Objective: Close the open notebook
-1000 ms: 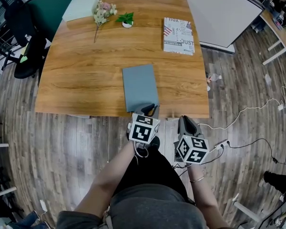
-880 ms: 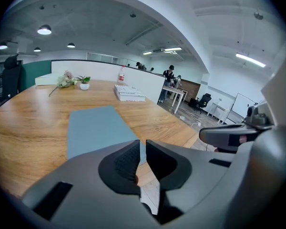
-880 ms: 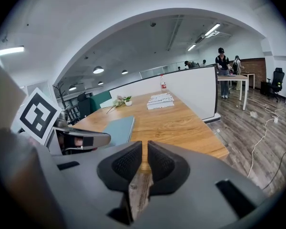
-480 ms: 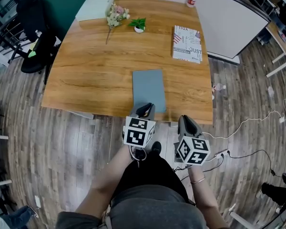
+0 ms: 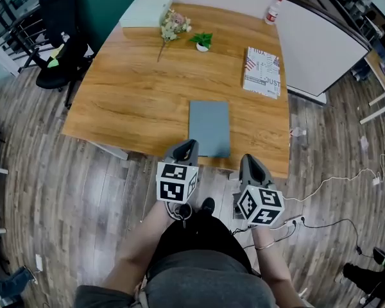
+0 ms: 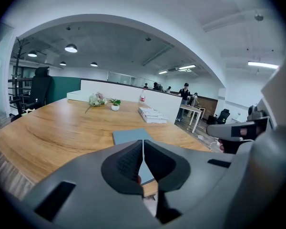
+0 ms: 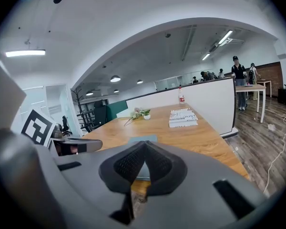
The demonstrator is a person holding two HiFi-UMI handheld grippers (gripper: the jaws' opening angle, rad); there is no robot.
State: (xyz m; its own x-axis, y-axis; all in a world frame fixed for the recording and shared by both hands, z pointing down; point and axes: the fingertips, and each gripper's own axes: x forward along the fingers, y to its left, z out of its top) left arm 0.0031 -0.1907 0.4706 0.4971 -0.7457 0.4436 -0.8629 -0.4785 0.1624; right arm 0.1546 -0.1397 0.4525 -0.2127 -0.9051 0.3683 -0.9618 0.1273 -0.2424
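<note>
The grey-blue notebook lies closed and flat near the front edge of the wooden table. It also shows in the left gripper view and the right gripper view, beyond the jaws. My left gripper hovers just off the table's front edge, by the notebook's near left corner. Its jaws have just been closing and now meet with nothing between them. My right gripper hangs off the edge to the right of the notebook, shut and empty.
A stack of printed magazines sits at the table's right. Flowers, a small potted plant, a white box and a bottle stand at the far end. A black chair is at left, cables on the floor.
Both grippers have drawn back from the table toward the person and risen. The left gripper has come off the notebook's near edge, and its jaws have closed.
</note>
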